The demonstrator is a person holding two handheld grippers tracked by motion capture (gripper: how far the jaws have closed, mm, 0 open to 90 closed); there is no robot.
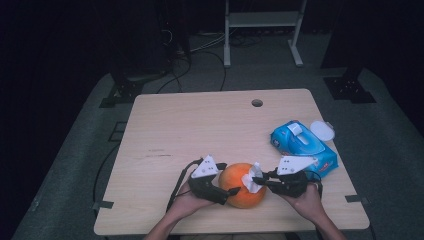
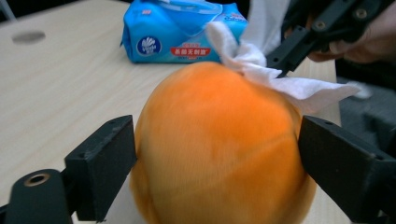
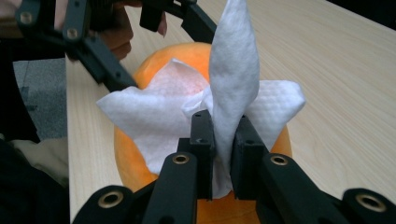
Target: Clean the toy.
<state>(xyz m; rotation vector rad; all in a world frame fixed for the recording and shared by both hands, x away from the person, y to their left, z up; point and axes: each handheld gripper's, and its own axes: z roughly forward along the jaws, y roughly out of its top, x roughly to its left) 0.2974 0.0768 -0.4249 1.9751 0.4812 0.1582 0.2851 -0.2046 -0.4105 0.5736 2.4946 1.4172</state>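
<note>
Orange and rounded, the fruit-shaped ball (image 1: 242, 192) sits near the front edge of the tabletop (image 1: 190, 125), about midway along it, between the two grippers. It is nearly as wide as it is tall, so no long axis can be made out, and no stem end shows to say which way it points.

From its left the left gripper (image 1: 231, 191) reaches in, jaws standing wide, one on each flank of the ball. In the left gripper view the pads (image 2: 112, 158) lie just beside the orange skin; whether they press on it cannot be told.

From the right the right gripper (image 1: 258, 179) has its jaws together, clamped on a white wipe (image 3: 229, 93). A pinched fold stands up between the jaws, and the rest of the sheet spreads over the ball's upper right side, touching it.

Farther back, towards the right edge, lies a blue pack of wipes (image 1: 303, 147) with its flap up. Its red label carries Chinese characters and a round logo, too small to read. Just beyond the pack, at the right edge, rests a white round lid (image 1: 322, 131).
</note>
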